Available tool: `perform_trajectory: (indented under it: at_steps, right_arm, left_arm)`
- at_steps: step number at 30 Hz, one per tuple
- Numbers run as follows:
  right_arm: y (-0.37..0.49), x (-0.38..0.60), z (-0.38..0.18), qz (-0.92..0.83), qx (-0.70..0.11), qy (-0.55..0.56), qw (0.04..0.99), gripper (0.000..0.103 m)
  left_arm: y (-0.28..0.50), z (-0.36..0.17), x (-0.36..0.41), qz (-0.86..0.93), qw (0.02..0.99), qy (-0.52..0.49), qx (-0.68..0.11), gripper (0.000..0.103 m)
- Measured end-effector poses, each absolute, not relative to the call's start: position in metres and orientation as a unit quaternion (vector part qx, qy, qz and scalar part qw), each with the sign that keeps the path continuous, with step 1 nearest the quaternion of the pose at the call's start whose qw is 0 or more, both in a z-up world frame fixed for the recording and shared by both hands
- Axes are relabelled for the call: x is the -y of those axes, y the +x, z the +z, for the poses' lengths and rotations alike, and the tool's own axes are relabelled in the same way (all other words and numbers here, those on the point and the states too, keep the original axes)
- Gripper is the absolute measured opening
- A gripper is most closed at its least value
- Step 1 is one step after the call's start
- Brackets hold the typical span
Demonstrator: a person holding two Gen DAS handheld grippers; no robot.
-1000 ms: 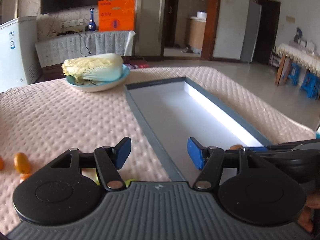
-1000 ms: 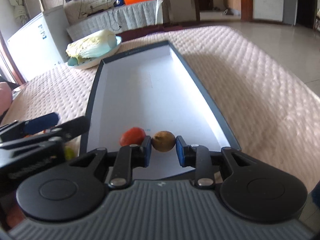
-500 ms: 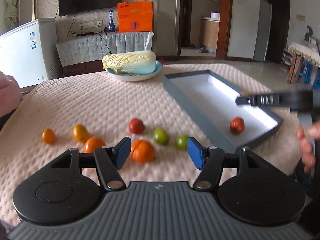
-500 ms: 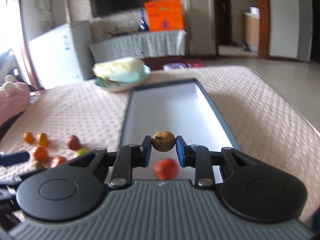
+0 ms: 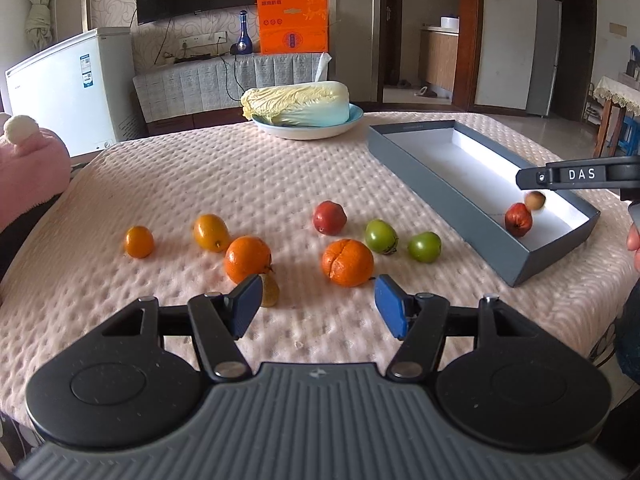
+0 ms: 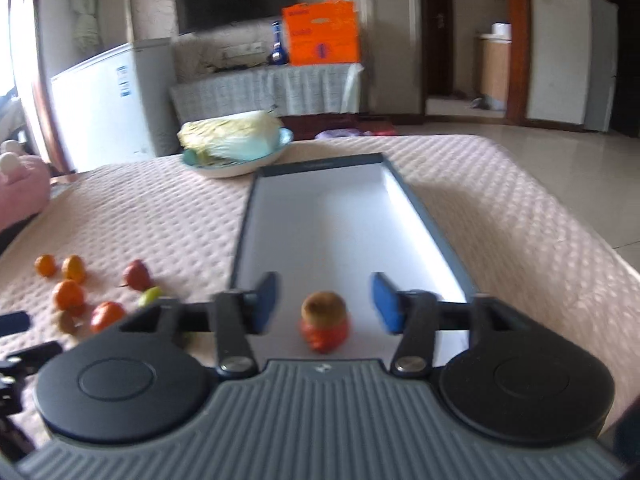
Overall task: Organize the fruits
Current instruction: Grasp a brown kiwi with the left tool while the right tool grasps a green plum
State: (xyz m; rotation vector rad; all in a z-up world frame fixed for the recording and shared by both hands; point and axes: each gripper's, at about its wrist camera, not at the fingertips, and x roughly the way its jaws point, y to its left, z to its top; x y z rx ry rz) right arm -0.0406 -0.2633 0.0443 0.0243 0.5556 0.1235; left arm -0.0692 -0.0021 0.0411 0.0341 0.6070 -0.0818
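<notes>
1. left hand-held gripper (image 5: pixel 316 307): grey ribbed body, two black round discs, black link arms with silver screws, blue pads.
2. right hand-held gripper (image 6: pixel 324 304): the same build; its black finger carries white letters "das".
3. a dark blue sleeve edge shows at the right.

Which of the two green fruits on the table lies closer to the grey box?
The rounder green fruit, the right-hand one in the left wrist view. It lies nearer the grey box than the other green fruit, which lies beside the split orange.
</notes>
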Motion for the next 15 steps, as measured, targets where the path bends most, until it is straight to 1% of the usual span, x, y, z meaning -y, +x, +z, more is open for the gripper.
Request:
perform_trajectory:
  at_steps: [7, 12, 15]
  right_arm:
    - [-0.050, 0.253, 0.050, 0.080, -0.248, 0.006, 0.965, 0.060]
    - [-0.064, 0.227, 0.053, 0.148, -0.225, -0.034, 0.962, 0.060]
    - [-0.067, 0.217, 0.051, 0.183, -0.232, -0.046, 0.954, 0.059]
  left_arm:
    - [-0.066, 0.039, 0.003, -0.054, 0.953, 0.014, -0.297, 0.068]
    - [-0.065, 0.035, 0.000, -0.057, 0.952, 0.020, -0.299, 0.068]
    - [-0.065, 0.035, -0.005, -0.057, 0.952, 0.013, -0.299, 0.068]
